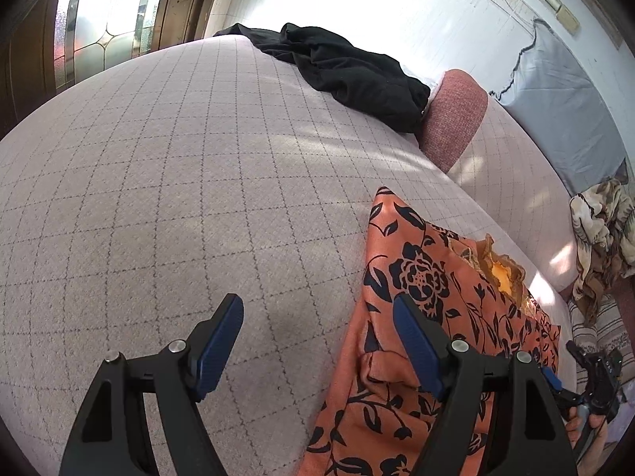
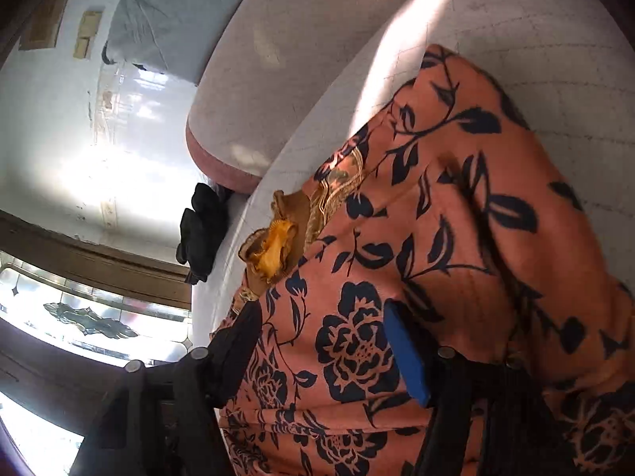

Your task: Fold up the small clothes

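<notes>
a bed point(image 1: 158, 182) with a pale checked cover fills the room view, under a white tiled wall and a window with patterned glass point(image 1: 103, 27). a black garment point(image 1: 349, 67) lies crumpled at the far edge of the bed, next to a pink cushion point(image 1: 452, 115). the orange floral cloth point(image 1: 428, 317) lies on the near right part of the bed, with a yellow lace piece point(image 1: 500, 269) on it. the left hand-held gripper point(image 1: 317, 341) hovers over the bed with its fingers wide apart, the right finger above the cloth edge. the right hand-held gripper point(image 2: 321, 345) is also spread apart, very close over the cloth point(image 2: 436, 238); i cannot tell if it touches.
</notes>
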`<state>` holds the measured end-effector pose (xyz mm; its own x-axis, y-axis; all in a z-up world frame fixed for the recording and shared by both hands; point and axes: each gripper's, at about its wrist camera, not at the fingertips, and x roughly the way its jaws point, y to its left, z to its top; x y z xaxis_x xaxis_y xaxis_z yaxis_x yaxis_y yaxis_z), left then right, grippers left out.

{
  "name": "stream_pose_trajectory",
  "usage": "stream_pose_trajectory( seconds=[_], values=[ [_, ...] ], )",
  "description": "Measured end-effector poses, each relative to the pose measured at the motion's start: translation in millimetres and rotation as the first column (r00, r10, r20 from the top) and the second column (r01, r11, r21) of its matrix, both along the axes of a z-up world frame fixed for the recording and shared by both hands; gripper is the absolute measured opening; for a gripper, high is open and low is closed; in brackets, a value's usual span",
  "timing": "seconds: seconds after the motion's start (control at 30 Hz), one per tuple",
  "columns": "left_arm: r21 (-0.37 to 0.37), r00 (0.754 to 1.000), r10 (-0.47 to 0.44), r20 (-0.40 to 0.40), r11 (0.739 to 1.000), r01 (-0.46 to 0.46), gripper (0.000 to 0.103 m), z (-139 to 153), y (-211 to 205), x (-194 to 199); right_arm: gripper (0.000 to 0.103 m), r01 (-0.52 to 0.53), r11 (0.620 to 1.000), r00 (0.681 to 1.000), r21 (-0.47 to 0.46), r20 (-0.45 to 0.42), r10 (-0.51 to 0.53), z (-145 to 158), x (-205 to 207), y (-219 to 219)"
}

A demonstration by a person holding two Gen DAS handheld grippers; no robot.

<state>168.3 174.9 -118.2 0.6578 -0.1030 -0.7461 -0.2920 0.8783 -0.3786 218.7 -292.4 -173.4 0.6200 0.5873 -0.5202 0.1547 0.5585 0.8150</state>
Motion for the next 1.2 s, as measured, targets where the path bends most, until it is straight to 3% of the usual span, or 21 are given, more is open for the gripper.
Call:
stream_pose_trajectory(
  seconds=[0.1,0.17,0.33,0.4,0.53,0.57,0.63,0.7,0.77,0.87,1.0,1.1,1.2],
  values=[
    [0.018,1.0,-0.018,0.003,1.0,0.018,0.078,-0.9,-7.0,1.4,0.075,-0.059,0.998,0.995,-0.01,0.074,0.06,22.9,10.0,-10.9],
    [0.031,0.999,-0.031,0.007,0.999,0.031,0.078,-1.1,-10.8,1.9,0.075,-0.038,0.998,0.994,-0.053,0.097,0.043,31.5,26.1,-21.0],
    [0.059,0.999,-0.05,0.01,0.997,0.049,0.078,-2.7,-19.3,4.7,0.075,0.105,0.991,0.994,-0.08,0.031,-0.102,1.5,74.2,-70.1],
    [0.077,0.998,-0.059,0.004,0.995,0.058,0.078,-4.3,-23.2,6.5,0.074,0.113,0.993,0.992,-0.019,0.056,-0.112,-8.5,83.7,-83.3],
    [0.081,0.997,-0.072,0.005,0.994,0.071,0.078,-5.1,-28.4,8.0,0.076,0.12,0.993,0.989,-0.005,0.091,-0.119,1.8,83.0,-89.1],
    [0.079,0.997,-0.078,0.009,0.994,0.077,0.078,-5.2,-29.1,7.4,0.077,0.107,0.994,0.988,-0.026,0.111,-0.104,4.6,82.7,-87.8],
    [0.097,0.996,-0.092,0.02,0.991,0.09,0.078,-4.6,-31.5,5.5,0.074,0.09,0.989,0.996,-0.118,0.025,-0.088,-3.1,84.3,-86.1],
    [0.104,0.994,-0.107,0.033,0.989,0.103,0.078,-3.7,-32.0,2.9,0.076,0.146,0.986,0.989,-0.082,0.039,-0.143,8.6,68.4,-90.1],
    [0.078,0.99,-0.136,0.037,0.988,0.133,0.078,-3.7,-32.4,-0.3,0.076,0.119,0.992,0.99,-0.05,0.087,-0.114,29.6,47.9,-83.0],
    [0.073,0.98,-0.196,0.038,0.978,0.193,0.078,2.8,-36.2,-16.4,0.076,-0.004,0.991,0.993,-0.133,0.118,0.02,64.4,4.6,-61.0],
    [0.046,0.956,-0.286,0.059,0.958,0.284,0.078,27.6,-35.1,-67.3,0.076,-0.15,0.954,0.981,-0.261,0.081,0.176,87.9,-71.3,-53.3],
    [0.034,0.932,-0.361,0.045,0.933,0.359,0.08,38.2,-28.8,-117.3,0.076,-0.229,0.92,0.971,-0.319,-0.007,0.239,76.8,-130.4,-64.4],
    [0.052,0.918,-0.395,-0.022,0.917,0.396,0.081,34.8,-23.3,-160.6,0.076,-0.29,0.908,0.956,-0.302,-0.128,0.263,40.0,-187.0,-86.0]
  ],
)
